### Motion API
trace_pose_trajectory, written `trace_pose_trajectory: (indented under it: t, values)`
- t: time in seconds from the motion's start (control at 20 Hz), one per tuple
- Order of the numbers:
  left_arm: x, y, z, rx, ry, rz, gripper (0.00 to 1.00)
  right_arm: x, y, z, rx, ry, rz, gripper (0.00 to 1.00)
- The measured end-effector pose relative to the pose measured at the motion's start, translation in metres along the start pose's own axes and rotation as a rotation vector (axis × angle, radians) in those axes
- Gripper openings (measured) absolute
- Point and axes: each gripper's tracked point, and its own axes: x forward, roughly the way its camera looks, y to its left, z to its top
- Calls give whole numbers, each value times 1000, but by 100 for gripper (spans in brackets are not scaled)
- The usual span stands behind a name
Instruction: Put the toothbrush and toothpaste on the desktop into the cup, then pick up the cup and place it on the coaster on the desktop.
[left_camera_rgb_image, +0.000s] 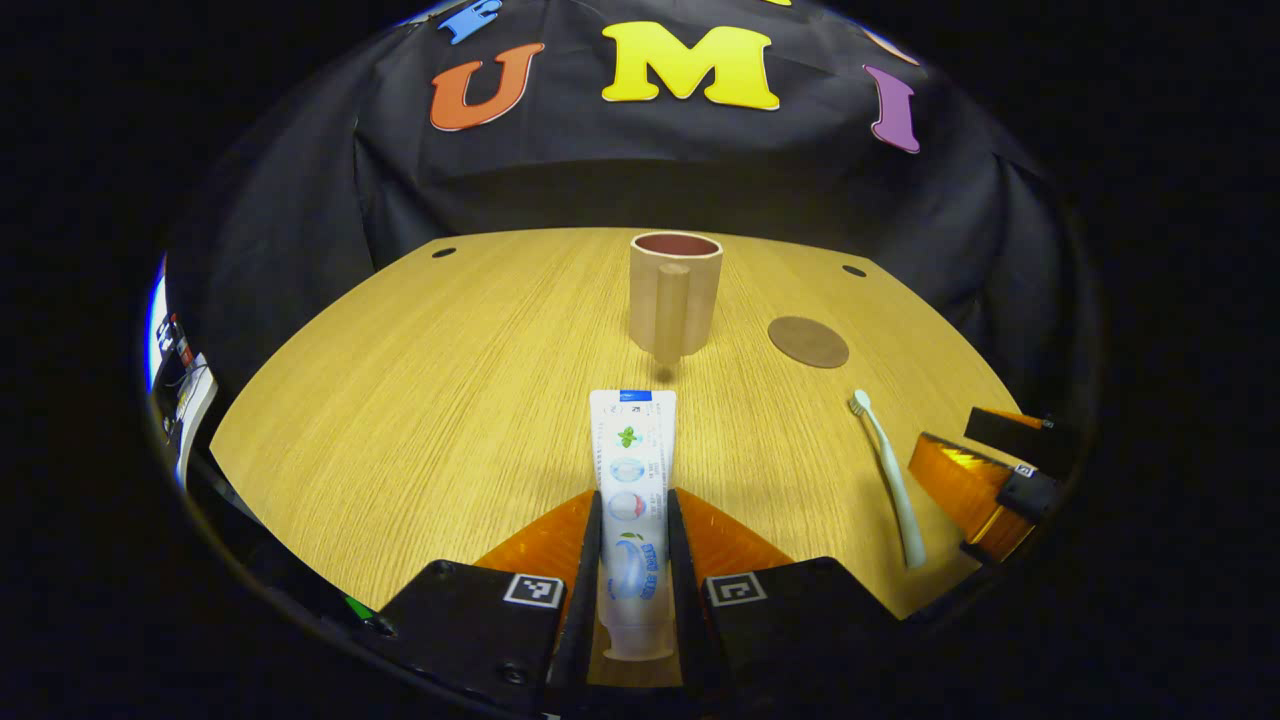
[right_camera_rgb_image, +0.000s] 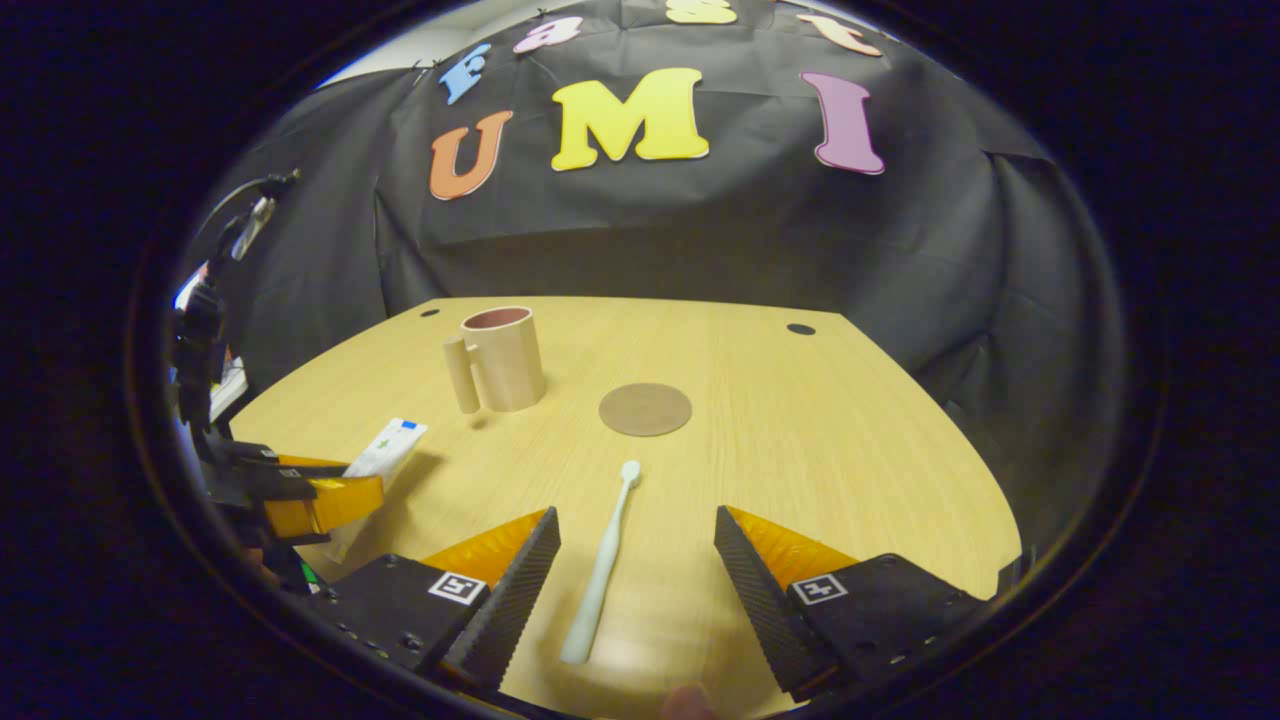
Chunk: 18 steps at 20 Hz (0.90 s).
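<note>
**Toothpaste gripped, toothbrush framed by spread fingers**

Left gripper view: the left gripper (left_camera_rgb_image: 634, 560) is clenched on the toothpaste (left_camera_rgb_image: 632, 500), both fingers pressing its sides, tube end pointing toward the cup (left_camera_rgb_image: 676, 292). The cup stands upright on the desktop (left_camera_rgb_image: 420, 400), handle facing the camera. The coaster (left_camera_rgb_image: 808, 341) lies just right of the cup; the toothbrush (left_camera_rgb_image: 889, 478) lies nearer, beyond the coaster.

Right gripper view: the right gripper (right_camera_rgb_image: 636, 560) is released, fingers spread either side of the toothbrush, not touching it. Its head points toward the coaster, right of the cup.
</note>
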Motion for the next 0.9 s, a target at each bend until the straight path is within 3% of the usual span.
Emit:
trace_pose_trajectory:
  t: [0.2,0.25,0.3,0.4,0.5,0.6,0.75,0.8,0.85,0.9]
  values:
    - [-14,-6,21,-2,-84,-46,36,18,13,-11,10,48,-2,95]
    - [-18,-7,26,1,-105,-52,40,22,13,-11,9,52,-15,95]
    - [-20,-8,31,6,-123,-58,35,26,11,-13,12,60,-34,95]
    - [-24,-9,37,15,-155,-65,35,31,11,-13,29,72,-58,93]
    - [-28,-7,48,15,-182,-69,35,43,8,-17,48,98,-77,83]
    - [-31,-7,54,9,-206,-75,35,45,8,-20,86,114,-74,72]
    - [-34,-3,68,16,-241,-74,35,46,4,-17,127,119,-59,24]
    - [-35,-3,73,22,-255,-76,35,45,3,-19,149,125,-46,21]
    - [-36,-2,79,27,-270,-75,35,47,4,-19,148,129,-33,7]
    - [-37,-3,86,31,-286,-76,35,48,3,-18,154,124,-26,7]
